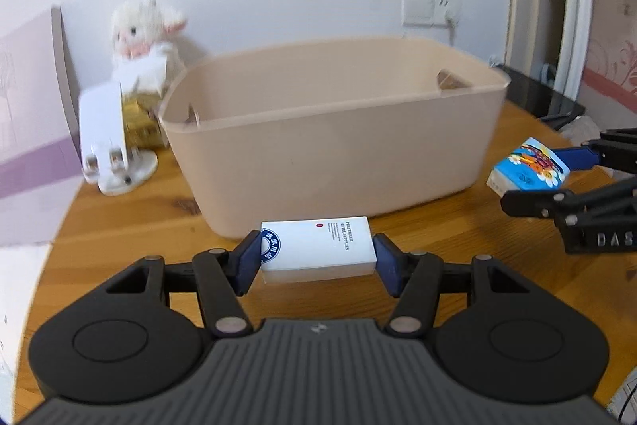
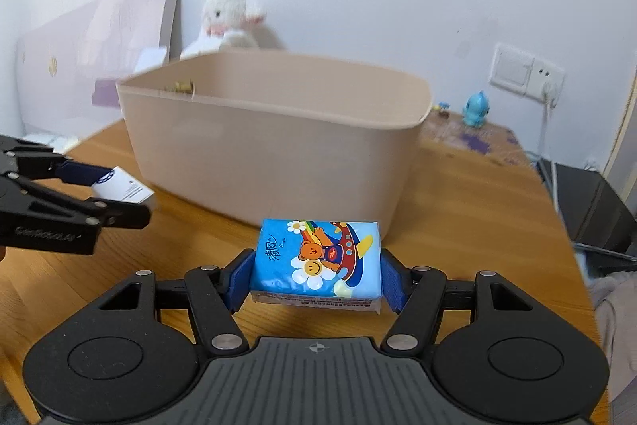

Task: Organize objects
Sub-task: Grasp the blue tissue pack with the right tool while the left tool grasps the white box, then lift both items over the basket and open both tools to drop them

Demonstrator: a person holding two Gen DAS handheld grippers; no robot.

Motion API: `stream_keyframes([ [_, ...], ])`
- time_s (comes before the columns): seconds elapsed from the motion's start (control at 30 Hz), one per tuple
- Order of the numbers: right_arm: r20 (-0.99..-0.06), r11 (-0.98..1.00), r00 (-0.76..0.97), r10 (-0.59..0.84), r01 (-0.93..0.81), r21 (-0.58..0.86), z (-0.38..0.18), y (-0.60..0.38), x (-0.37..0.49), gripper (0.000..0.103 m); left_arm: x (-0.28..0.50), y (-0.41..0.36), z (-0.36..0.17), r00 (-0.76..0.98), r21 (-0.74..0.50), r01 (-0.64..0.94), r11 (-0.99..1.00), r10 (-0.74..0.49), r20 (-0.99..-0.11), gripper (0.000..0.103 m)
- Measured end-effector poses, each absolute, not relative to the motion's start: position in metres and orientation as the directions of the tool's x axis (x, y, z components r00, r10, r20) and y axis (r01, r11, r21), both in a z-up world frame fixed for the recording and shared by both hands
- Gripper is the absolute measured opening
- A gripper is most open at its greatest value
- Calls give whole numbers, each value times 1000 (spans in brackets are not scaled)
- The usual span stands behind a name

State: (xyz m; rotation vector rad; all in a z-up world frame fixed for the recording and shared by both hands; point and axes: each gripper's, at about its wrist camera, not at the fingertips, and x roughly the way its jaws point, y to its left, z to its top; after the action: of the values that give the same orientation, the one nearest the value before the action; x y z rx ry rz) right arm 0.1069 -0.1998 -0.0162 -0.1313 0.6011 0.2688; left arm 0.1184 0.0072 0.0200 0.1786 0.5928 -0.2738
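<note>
**Packets held at the bin's near wall**

Packets, 2 of them, sit clamped in the 2 tongs in front of a beige plastic storage bin [image 1: 330, 130] on the round wooden table [image 1: 131, 226]. The white rectangular box with blue round logo [image 1: 316, 245] is pinched at its short ends by the left gripper [image 1: 316, 257], its blue pads closed onto both sides. The blue tissue pack printed with a cartoon bear [image 2: 318, 257] is squeezed the same way by the right gripper [image 2: 316, 279]. Both are just short of the bin's near wall. Behind the bin to the left are a white plush lamb [image 1: 145, 30] and a white folding stand [image 1: 109, 142]. A small blue figurine [image 2: 475, 110] stands near the wall socket [image 2: 525, 72].
</note>
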Motion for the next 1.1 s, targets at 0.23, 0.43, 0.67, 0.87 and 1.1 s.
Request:
stream_keyframes([
  [0.23,-481,962,850,215,-270,-47,29,-216,94,61,99,6,66,852,101,308,946,-227,-471,62],
  [0.43,-371,967,901,224,-252,-29,70,-228,95,62,109,4,98,888,105,287,952,-223,-402,62],
  [0.67,-291,973,932,216,-230,-14,100,-229,120,62,149,-3,111,902,64,230,971,-188,-388,62],
  [0.87,-276,977,940,199,-212,-15,104,-226,156,62,195,-16,108,900,33,185,982,-156,-407,62],
  [1.1,-341,984,928,152,-174,-35,76,-209,201,62,242,-31,76,854,57,152,987,-103,-510,62],
])
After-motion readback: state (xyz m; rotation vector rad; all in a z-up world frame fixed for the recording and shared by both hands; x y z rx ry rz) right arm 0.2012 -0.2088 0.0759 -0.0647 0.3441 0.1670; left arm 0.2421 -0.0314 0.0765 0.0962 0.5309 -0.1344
